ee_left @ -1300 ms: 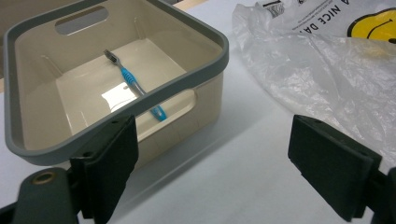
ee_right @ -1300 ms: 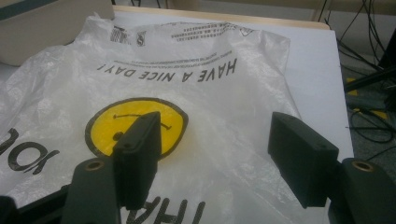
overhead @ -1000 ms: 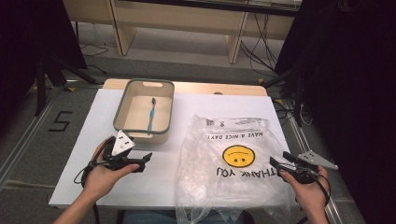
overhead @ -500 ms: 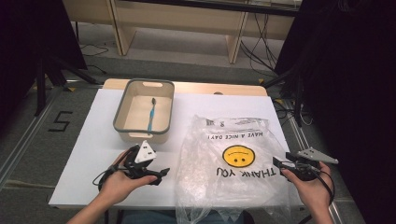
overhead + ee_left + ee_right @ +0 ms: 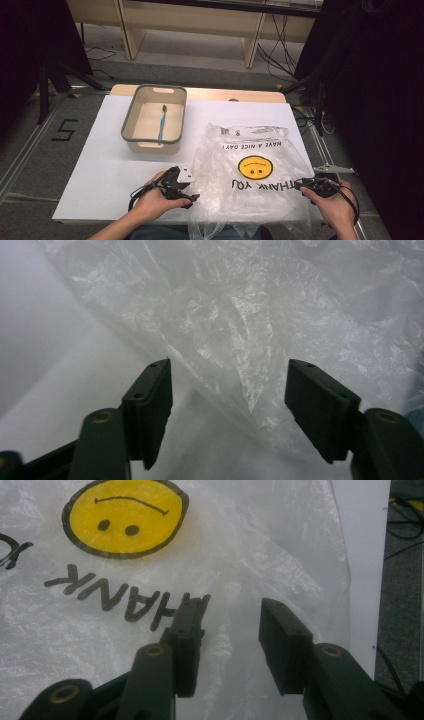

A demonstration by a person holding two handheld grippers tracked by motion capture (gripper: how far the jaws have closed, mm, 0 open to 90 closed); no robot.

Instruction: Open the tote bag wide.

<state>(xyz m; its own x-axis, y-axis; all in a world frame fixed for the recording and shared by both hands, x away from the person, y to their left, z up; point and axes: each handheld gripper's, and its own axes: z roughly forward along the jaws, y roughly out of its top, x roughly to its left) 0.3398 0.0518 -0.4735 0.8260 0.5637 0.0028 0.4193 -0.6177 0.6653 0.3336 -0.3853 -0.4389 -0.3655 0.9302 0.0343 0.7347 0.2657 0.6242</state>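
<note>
Grippers [image 5: 192,192] [image 5: 299,184] low in the frame reach the bag [image 5: 250,185], jaws wide, holding nothing; next, pinch its edges.

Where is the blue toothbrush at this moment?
In the high view, the blue toothbrush lies inside the grey tub at the table's far left, left of the plastic bag.
</note>
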